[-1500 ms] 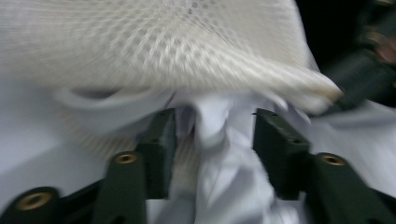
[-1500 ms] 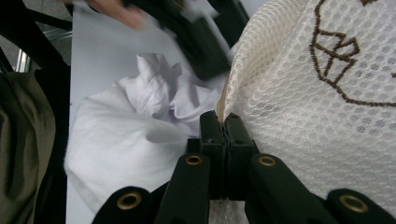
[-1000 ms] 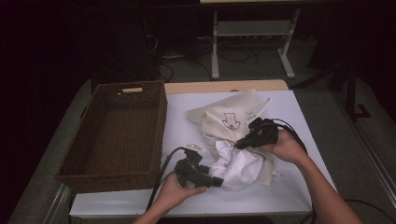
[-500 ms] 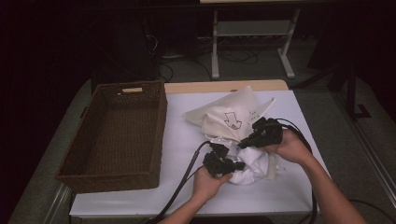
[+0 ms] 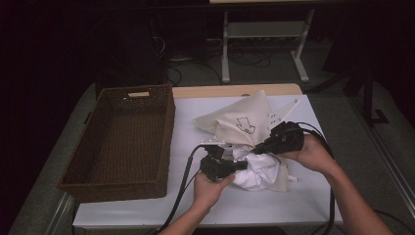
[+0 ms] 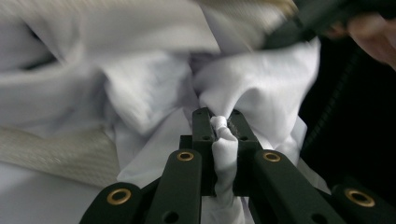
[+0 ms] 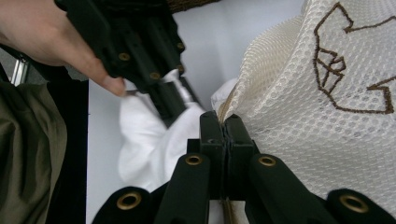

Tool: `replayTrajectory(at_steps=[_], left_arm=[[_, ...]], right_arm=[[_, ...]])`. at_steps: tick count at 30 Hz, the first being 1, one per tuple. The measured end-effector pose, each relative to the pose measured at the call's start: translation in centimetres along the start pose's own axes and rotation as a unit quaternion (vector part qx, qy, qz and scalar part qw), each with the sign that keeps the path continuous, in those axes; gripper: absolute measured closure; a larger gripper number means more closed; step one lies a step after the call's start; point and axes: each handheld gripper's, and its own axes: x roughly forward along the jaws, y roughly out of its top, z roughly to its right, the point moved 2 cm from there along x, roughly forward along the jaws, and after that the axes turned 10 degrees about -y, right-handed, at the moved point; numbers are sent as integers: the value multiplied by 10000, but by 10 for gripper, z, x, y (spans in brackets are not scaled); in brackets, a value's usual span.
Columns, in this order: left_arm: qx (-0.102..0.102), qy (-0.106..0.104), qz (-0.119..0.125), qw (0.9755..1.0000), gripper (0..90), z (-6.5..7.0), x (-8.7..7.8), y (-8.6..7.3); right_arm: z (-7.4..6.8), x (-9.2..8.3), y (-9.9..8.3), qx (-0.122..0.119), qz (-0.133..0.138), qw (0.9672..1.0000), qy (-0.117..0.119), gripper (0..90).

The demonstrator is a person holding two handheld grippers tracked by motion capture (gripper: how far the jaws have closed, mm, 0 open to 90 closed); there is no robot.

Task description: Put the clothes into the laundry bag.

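Note:
A cream mesh bag (image 5: 240, 120) with a brown arrow print lies on the white table (image 5: 191, 117), its opening lifted towards me. A crumpled white garment (image 5: 259, 171) sits at the bag's mouth. My left gripper (image 5: 243, 165) is shut on a fold of the garment (image 6: 149, 88); the left gripper view shows cloth bunched between its jaws (image 6: 219, 128). My right gripper (image 5: 255, 149) is shut on the bag's edge, and its jaws (image 7: 224, 123) pinch the mesh (image 7: 303, 93) and hold it up. The left gripper (image 7: 140, 60) shows close by in the right gripper view.
A brown wicker basket (image 5: 169, 132) with nothing in it stands on the left of the table. Black cables (image 5: 181, 191) trail off the front edge. A metal stand (image 5: 264, 34) is on the floor beyond the table. A wooden strip (image 5: 235, 90) borders the table's far edge.
My left hand has moved right from the table's front to the white garment, and its jaws have shut on the cloth. The right hand has lifted the bag's edge a little.

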Motion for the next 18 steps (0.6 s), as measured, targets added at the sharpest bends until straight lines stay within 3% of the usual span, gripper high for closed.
replayTrajectory(at_steps=[4, 5, 7, 9, 11, 14, 16, 18], left_arm=[[-196, 502, 314, 9981, 845, -19, 10, 13], [-421, 523, 457, 9967, 845, -29, 12, 15], [-424, 686, 587, 9950, 845, -37, 15, 19], [-583, 638, 683, 9939, 843, -42, 16, 20], [-481, 652, 575, 9951, 838, -41, 14, 19], [-290, 711, 320, 9965, 799, -36, 5, 17], [-56, 775, 147, 9969, 678, -31, -4, 16], [-14, 788, 23, 9969, 560, -26, -17, 13]], right_arm=[[-2, -4, 7, -77, -57, 10000, -30, 887], [-1, -5, 7, -74, -26, 10000, -30, 887], [1, -6, 6, -25, -32, 10000, -69, 887], [4, 0, 0, 51, -164, 9998, -65, 887], [6, 15, -12, 101, -475, 9988, -69, 887], [9, 23, -23, 269, -370, 9989, 58, 887], [8, 25, -23, 250, -358, 9990, 74, 887], [7, 25, -22, 232, -373, 9990, 85, 887]])
